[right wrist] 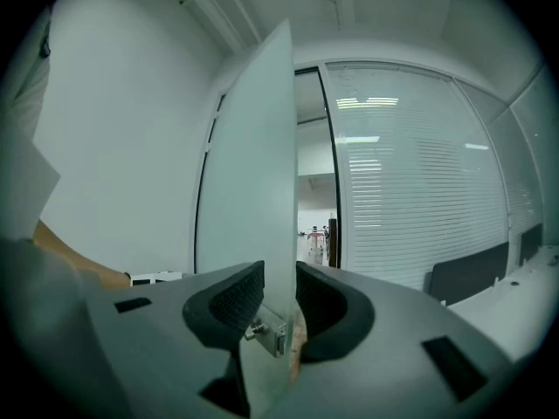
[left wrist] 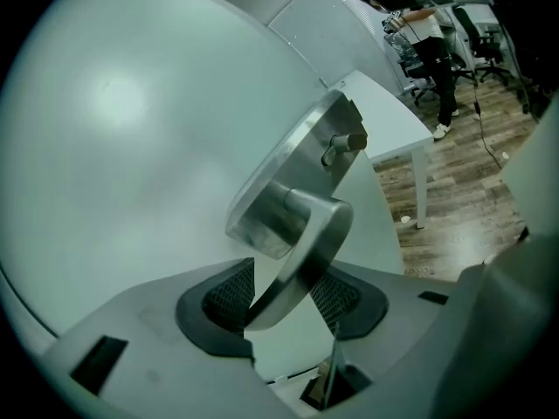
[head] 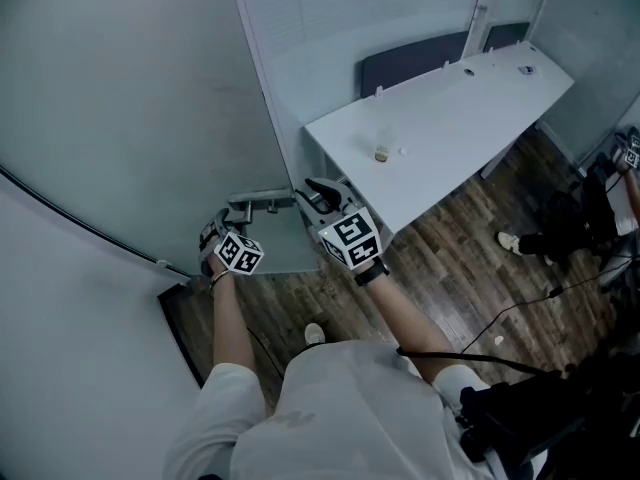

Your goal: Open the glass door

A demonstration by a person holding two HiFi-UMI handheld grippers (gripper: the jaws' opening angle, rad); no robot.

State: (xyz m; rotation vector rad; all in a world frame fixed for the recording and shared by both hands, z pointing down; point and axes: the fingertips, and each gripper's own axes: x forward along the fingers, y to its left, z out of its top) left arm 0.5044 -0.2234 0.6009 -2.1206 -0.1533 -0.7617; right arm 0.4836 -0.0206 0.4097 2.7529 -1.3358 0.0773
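The door [head: 150,88] stands ajar, and I have a gripper on each side of its free edge. In the right gripper view that edge [right wrist: 253,164] runs upright straight through the gap of my right gripper [right wrist: 279,299]. The fingers are set wide. The left pad stands clear of the glass, the right pad [right wrist: 327,299] is just beside it, and I am not clamping it. A small metal fitting [right wrist: 266,332] sits on the door low down between those pads. Past the edge, on my right finger's side, a gap shows a lit room beyond, and further right hang blinds [right wrist: 419,173].

My left gripper [left wrist: 284,299] is at the handle [left wrist: 306,243]. The lever's end hangs down between my fingers, which are spread wide. It is close to the left pad [left wrist: 229,297] but not squeezed. The lever's plate [left wrist: 288,173] lies just above my fingertips, flat on the frosted glass [left wrist: 113,129].

From the head view, the left gripper [head: 215,230] is below the handle [head: 255,204] and the right gripper [head: 318,194] just right of it. Beyond my right fingers stands a white table [head: 470,108] with a small thing [head: 381,153] on it, over wooden floor [head: 480,258].
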